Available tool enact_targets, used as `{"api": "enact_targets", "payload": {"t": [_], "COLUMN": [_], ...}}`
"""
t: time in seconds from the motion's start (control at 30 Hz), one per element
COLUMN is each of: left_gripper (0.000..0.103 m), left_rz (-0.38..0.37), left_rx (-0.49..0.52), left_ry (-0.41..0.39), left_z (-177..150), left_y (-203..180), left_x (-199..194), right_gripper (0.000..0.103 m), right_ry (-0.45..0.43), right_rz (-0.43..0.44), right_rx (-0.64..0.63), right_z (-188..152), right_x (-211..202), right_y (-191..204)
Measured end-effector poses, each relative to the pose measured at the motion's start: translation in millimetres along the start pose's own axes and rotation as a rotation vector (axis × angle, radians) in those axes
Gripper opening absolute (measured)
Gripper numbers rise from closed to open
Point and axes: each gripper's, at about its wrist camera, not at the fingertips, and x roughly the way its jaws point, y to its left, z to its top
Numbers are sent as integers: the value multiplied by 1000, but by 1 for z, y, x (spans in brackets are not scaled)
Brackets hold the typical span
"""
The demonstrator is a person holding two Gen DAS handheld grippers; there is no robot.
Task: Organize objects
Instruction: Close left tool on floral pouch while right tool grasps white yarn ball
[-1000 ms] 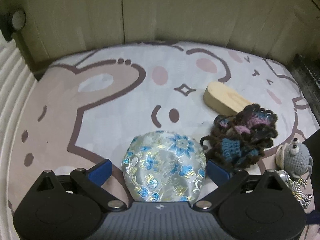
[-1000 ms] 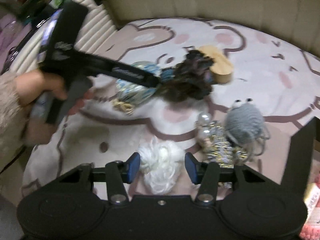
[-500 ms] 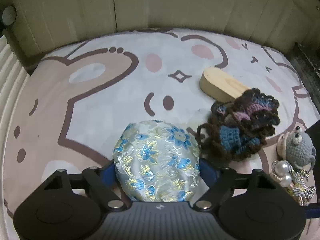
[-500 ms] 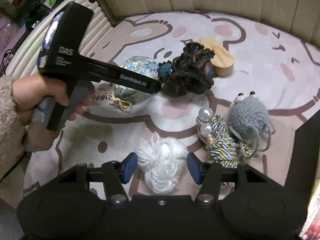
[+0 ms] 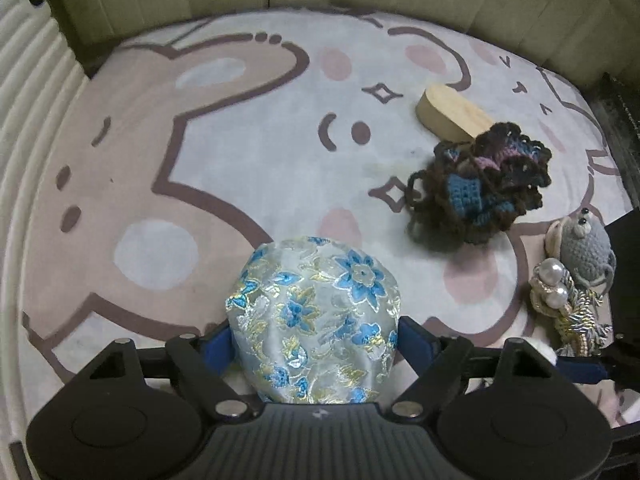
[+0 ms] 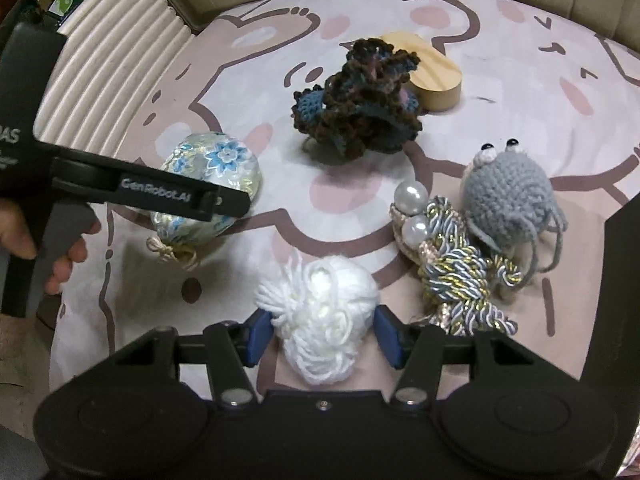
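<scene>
Left tongs: left gripper [image 5: 316, 340] points steeply down at the brocade pouch [image 5: 316, 316]; blue pads sit against both flanks of the pouch, jaws easing slightly wider with the pouch between them. Wide stance fits the pouch's bulk; grip judged light, a squeeze on soft cloth.
Right tongs: right gripper [image 6: 318, 336] straddles the white yarn pompom [image 6: 320, 320]; pads at or just beside its sides. The fluff hides the contact line, so I cannot tell whether it is pinched or only bracketed.
Pouch position: between the left pads, resting on the mat [image 5: 260, 160]; its knotted drawstring end trails toward the hand [image 6: 44, 256] side.
Pompom position: between the right pads, on the mat.
Ahead-right of left tongs: dark crochet piece [image 5: 480, 196], partly overlapping the wooden block [image 5: 452, 114] behind it.
Right of right tongs: braided cord with pearls [image 6: 452, 264], just beside the pompom; grey crochet crab [image 6: 508, 196] touching the cord's far side.
Reasoning: each tong takes the item nearest it, so the two hands work well apart.
Step judged: grasp phase on both sides; nothing sorted yet, no destination visible.
Risk: pouch fabric is slick and rounded, may squirt out of a loose hold; pompom strands could snag the cord when raised.
</scene>
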Motion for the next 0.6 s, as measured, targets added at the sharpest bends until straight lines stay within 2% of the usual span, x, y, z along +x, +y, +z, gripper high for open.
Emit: {"api": "enact_targets", "payload": {"t": [0.07,0.23,0.33,0.4,0.6], "left_gripper": [95,98,90,87,85], "left_rz": [44,77,90,65,64], "left_rx": [37,129,133,109,99], "left_ry": [-17,4,19,20,4], "left_z": [3,3,3,3,1], "left_y": [-5,-18,-15,-10,-12], "left_x": [-2,7,13,15,9], "right_gripper": [53,50,49,48,44], "right_ry": [5,36,40,42,27], "right_rz": [-6,0,-1,1,0], "right_rx": [-2,-6,-13,-6,10], "right_z": [1,0,-1,0,1], "right_x": [1,5,4,4,-1], "right_y": [1,0,2,1,0]}}
